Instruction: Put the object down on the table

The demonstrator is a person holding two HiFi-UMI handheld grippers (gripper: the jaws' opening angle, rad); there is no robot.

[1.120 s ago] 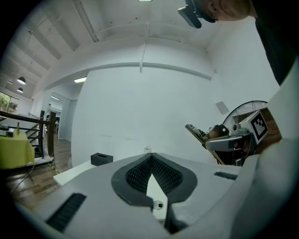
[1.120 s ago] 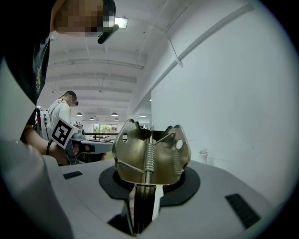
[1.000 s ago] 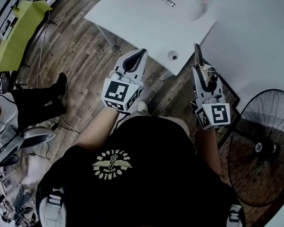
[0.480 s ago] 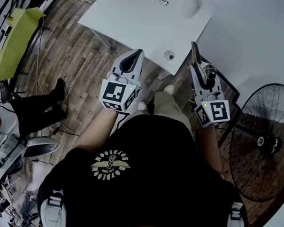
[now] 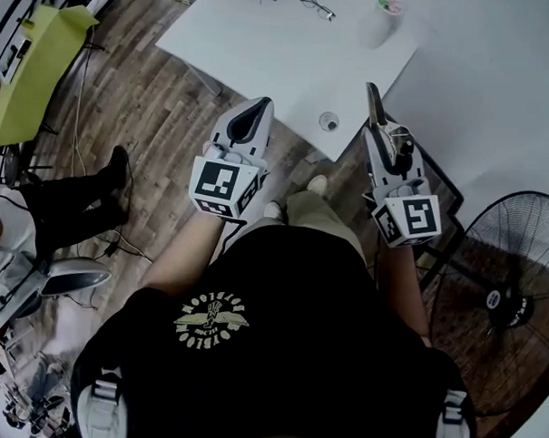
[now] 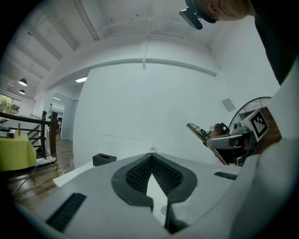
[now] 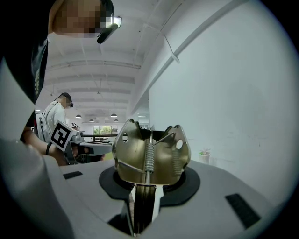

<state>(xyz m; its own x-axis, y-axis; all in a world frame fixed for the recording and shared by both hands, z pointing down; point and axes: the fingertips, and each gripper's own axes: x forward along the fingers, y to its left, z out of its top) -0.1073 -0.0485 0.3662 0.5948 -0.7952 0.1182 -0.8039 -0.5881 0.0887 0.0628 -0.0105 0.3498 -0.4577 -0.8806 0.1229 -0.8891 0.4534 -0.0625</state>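
The right gripper (image 5: 384, 141) is clamped on a metal tool (image 5: 374, 104), its jaws partly closed on the tool's narrow lower end. In the right gripper view the tool (image 7: 152, 156) is dull brass-coloured sheet metal. It widens above the jaws into two cupped plates with scalloped top edges and a round hole near each side. A coil spring runs up the middle between the plates. From the head view it shows only edge-on, as a thin dark blade that points away from the person. Its tip lies against the near edge of the white table (image 5: 291, 51); it is held in the air, not resting on the top. The left gripper (image 5: 252, 117) is beside it, jaws together at the tips and empty.
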